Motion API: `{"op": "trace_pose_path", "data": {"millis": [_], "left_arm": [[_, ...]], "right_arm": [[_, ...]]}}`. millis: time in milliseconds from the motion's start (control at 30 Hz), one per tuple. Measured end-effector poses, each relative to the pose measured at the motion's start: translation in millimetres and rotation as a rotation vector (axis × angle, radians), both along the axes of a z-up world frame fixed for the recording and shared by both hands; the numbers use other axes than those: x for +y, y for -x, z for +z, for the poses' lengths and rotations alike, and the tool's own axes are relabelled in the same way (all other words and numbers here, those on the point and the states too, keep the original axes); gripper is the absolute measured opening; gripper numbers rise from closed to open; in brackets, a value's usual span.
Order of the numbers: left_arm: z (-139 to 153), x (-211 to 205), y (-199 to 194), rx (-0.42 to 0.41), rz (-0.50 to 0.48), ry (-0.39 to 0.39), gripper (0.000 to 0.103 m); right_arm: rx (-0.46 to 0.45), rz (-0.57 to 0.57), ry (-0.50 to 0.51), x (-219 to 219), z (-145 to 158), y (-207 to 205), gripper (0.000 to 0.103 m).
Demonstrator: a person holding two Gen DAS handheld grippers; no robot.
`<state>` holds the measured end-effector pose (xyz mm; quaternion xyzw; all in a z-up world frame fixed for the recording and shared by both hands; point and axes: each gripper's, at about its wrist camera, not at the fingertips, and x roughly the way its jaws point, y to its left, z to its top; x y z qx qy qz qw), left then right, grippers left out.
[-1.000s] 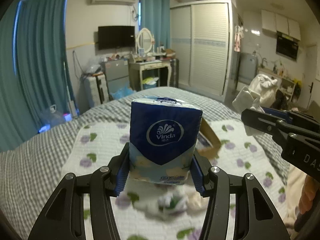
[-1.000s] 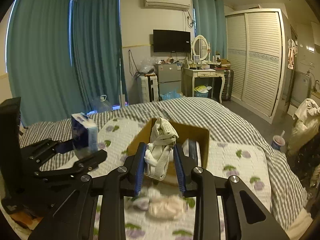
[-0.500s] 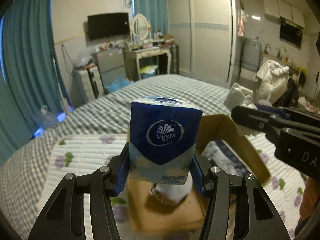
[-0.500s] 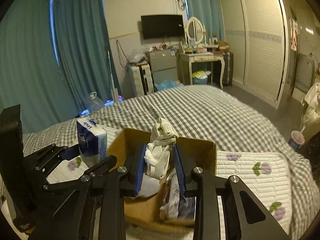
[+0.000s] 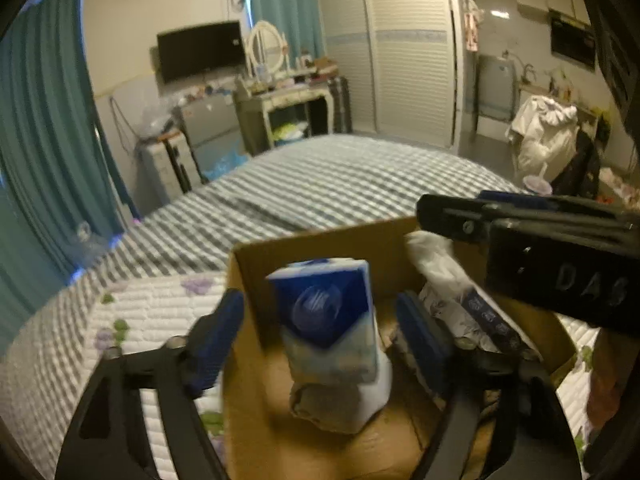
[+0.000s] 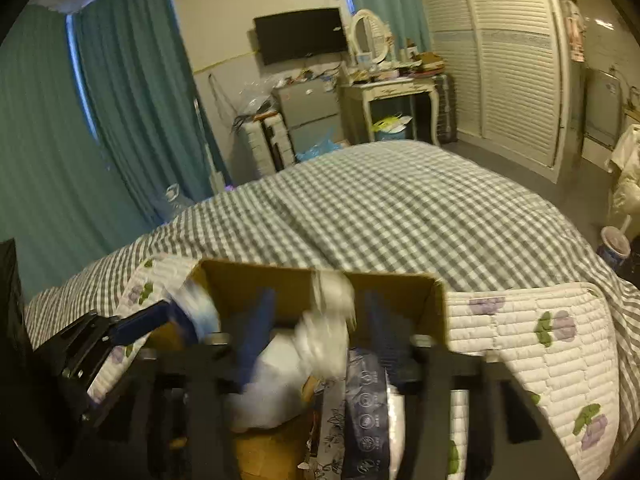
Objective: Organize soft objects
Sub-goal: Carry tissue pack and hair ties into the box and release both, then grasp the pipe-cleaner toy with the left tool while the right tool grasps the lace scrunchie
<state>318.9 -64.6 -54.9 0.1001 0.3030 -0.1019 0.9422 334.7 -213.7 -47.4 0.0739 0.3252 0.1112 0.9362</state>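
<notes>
The left hand-held gripper (image 5: pixel 320 316) had its blue pads spread wide apart, hanging right over the open cardboard box (image 5: pixel 256 364). The blue tissue pack (image 5: pixel 330 320) sat between the pads but touched neither one, gap on both sides, upright-ish and a little tilted, its bottom end on the white and tan soft stuff already in the box. Kinda blurry, so I couldn't read the logo.

The right hand-held gripper (image 6: pixel 316 324) was over the same box, toward its right side, and its fingers were apart too. The white bundle (image 6: pixel 328 320) showed between them inside the box, very smeared, and I couldn't tell if it touched either pad. From the left camera you could see that gripper's black body crossing above the box's right wall, with the bundle just below its tip.

Also in the box: a flat dark blue packet (image 6: pixel 366 404) with round marks lying along the right side, next to a floral-print thing (image 6: pixel 332 424), and a bigger white lump (image 6: pixel 272 380) left of the packet.

The box sat on a white quilted pad (image 6: pixel 520 336) with purple flowers, on top of the gray checked bed (image 6: pixel 380 208).
</notes>
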Motion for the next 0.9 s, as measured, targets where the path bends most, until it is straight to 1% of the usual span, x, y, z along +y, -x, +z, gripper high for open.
{"op": "trace_pose_path", "data": {"millis": [33, 133, 200, 267, 333, 367, 400, 467, 500, 567, 667, 733, 800, 900], "left_arm": [[3.9, 0.9, 2.2, -0.007, 0.006, -0.001, 0.083], [29.5, 6.2, 16.8, -0.024, 0.013, 0.020, 0.083], [53.8, 10.4, 32.8, -0.053, 0.020, 0.034, 0.083], [84.4, 15.0, 55.7, -0.095, 0.026, 0.056, 0.083], [111.4, 20.7, 79.3, -0.140, 0.037, 0.070, 0.083], [129.5, 23.5, 96.8, -0.167, 0.045, 0.073, 0.083], [137.8, 28.7, 105.7, -0.181, 0.048, 0.076, 0.084], [161.6, 34.6, 134.8, -0.221, 0.055, 0.082, 0.092], [170.8, 34.9, 147.3, -0.238, 0.061, 0.087, 0.097], [186.9, 41.1, 176.3, -0.269, 0.062, 0.101, 0.098], [201.6, 48.5, 206.5, -0.266, 0.066, 0.134, 0.098], [204.6, 53.2, 222.7, -0.261, 0.069, 0.146, 0.098], [201.9, 59.3, 240.2, -0.262, 0.078, 0.147, 0.098], [188.3, 65.6, 251.2, -0.243, 0.099, 0.147, 0.098]], "right_arm": [[-0.005, -0.002, -0.002, -1.4, 4.0, 2.8, 0.058], [-0.034, -0.017, 0.007, -8.9, 28.1, 19.8, 0.058], [-0.062, -0.026, 0.019, -11.0, 52.2, 39.8, 0.060], [-0.095, -0.037, 0.028, -15.6, 80.0, 61.8, 0.062], [-0.122, -0.044, 0.031, -19.9, 110.4, 87.8, 0.067], [-0.132, -0.044, 0.033, -20.5, 122.2, 98.5, 0.070], [-0.144, -0.046, 0.038, -21.7, 135.6, 112.0, 0.071], [-0.163, -0.046, 0.059, -21.8, 159.5, 139.9, 0.075], [-0.170, -0.045, 0.067, -21.8, 169.2, 153.0, 0.079], [-0.181, -0.040, 0.080, -22.0, 187.6, 181.9, 0.085], [-0.200, -0.047, 0.097, -24.9, 205.7, 226.2, 0.095], [-0.210, -0.063, 0.104, -29.3, 210.9, 248.7, 0.097], [-0.209, -0.067, 0.121, -31.5, 211.8, 271.5, 0.100], [-0.204, -0.072, 0.141, -33.0, 205.6, 301.0, 0.103]]}}
